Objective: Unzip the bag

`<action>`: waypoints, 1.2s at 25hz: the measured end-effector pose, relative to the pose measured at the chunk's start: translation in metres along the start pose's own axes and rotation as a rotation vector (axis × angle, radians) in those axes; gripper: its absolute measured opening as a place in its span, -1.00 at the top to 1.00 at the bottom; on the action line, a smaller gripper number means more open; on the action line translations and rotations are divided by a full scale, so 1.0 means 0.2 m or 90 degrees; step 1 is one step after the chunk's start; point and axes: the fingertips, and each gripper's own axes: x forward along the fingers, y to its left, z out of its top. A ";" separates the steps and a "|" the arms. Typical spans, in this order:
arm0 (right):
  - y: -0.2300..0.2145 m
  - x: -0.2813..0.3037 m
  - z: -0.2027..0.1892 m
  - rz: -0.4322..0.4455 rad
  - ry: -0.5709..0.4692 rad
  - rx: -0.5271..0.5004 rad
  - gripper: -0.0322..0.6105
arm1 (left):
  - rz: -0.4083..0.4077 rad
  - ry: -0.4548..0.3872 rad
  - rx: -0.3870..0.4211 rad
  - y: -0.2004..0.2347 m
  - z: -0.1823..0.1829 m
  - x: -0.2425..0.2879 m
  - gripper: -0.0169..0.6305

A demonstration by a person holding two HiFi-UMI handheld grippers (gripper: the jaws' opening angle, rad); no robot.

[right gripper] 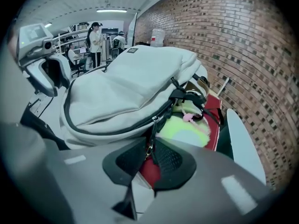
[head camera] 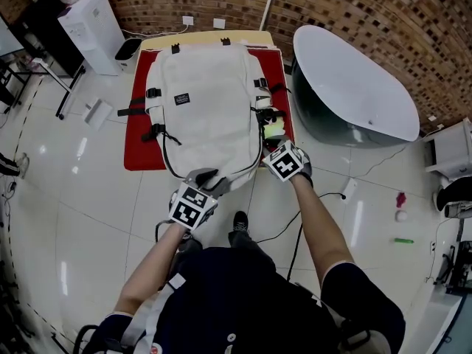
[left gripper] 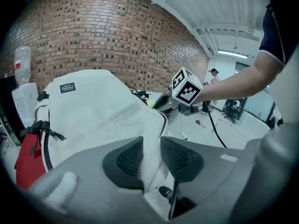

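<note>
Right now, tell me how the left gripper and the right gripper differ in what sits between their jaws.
The left gripper has a fold of the white backpack filling the gap between its pads; the right gripper has only the thin zipper pull hanging there. The left gripper presses its fabric; the right gripper's jaws are opening, leaving room beside the pull. Both work the same backpack.

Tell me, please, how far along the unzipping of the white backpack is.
Done: the backpack's right side gapes, showing a yellow-green item. In hand: the right claw's jaws are opening with the zipper pull between them; the left claw pinches the backpack's near corner. Left: the zipper around the near end is closed.
</note>
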 end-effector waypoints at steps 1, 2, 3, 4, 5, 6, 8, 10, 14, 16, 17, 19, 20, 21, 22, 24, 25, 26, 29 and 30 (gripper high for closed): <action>-0.01 0.00 0.00 -0.006 -0.003 0.003 0.75 | 0.002 0.000 -0.001 0.00 0.00 0.00 0.58; -0.01 -0.01 -0.01 -0.009 -0.007 0.005 0.76 | 0.005 0.001 -0.002 0.00 0.00 0.00 0.58; -0.01 -0.02 -0.01 -0.010 -0.011 0.005 0.76 | 0.009 0.003 -0.005 0.01 -0.01 0.01 0.58; -0.01 -0.04 -0.01 -0.010 -0.015 0.004 0.77 | 0.013 0.006 -0.008 0.02 -0.01 0.01 0.58; 0.00 -0.07 -0.01 -0.009 -0.019 0.000 0.77 | 0.015 0.009 -0.011 0.03 -0.01 0.02 0.58; 0.00 -0.09 0.00 -0.007 -0.024 -0.008 0.77 | 0.016 0.012 -0.012 0.03 -0.02 0.03 0.58; 0.04 -0.13 0.01 0.005 -0.027 -0.029 0.78 | 0.014 0.022 -0.011 0.03 -0.04 0.05 0.58; 0.10 -0.16 -0.01 0.027 -0.020 -0.049 0.78 | 0.012 0.028 -0.010 0.03 -0.06 0.07 0.58; 0.20 -0.23 -0.05 0.060 -0.011 -0.049 0.78 | -0.001 0.029 -0.002 0.00 -0.06 0.09 0.58; 0.25 -0.26 -0.06 0.071 -0.009 -0.043 0.78 | -0.009 0.030 0.002 -0.01 -0.06 0.11 0.58; 0.28 -0.27 -0.06 0.076 -0.010 -0.044 0.78 | -0.012 0.031 0.002 -0.02 -0.06 0.11 0.58; 0.33 -0.30 -0.05 0.080 -0.015 -0.039 0.78 | -0.020 0.031 0.004 -0.04 -0.06 0.12 0.58; 0.35 -0.31 -0.05 0.081 -0.017 -0.036 0.78 | -0.025 0.030 0.005 -0.05 -0.06 0.13 0.58; 0.37 -0.32 -0.05 0.083 -0.015 -0.038 0.78 | -0.028 0.030 0.006 -0.05 -0.05 0.13 0.58; 0.40 -0.33 -0.05 0.087 -0.011 -0.045 0.78 | -0.031 0.029 0.007 -0.06 -0.05 0.14 0.58; 0.47 -0.34 -0.06 0.097 -0.003 -0.060 0.78 | -0.038 0.027 0.006 -0.07 -0.05 0.14 0.58; 0.51 -0.34 -0.06 0.104 -0.001 -0.060 0.78 | -0.042 0.026 0.006 -0.07 -0.05 0.14 0.58; 0.54 -0.35 -0.07 0.111 0.000 -0.058 0.78 | -0.047 0.024 0.007 -0.08 -0.05 0.14 0.58; 0.64 -0.36 -0.08 0.132 -0.001 -0.046 0.78 | -0.056 0.013 0.006 -0.10 -0.03 0.14 0.58; 0.66 -0.36 -0.08 0.135 -0.004 -0.040 0.78 | -0.055 0.008 0.004 -0.10 -0.02 0.13 0.58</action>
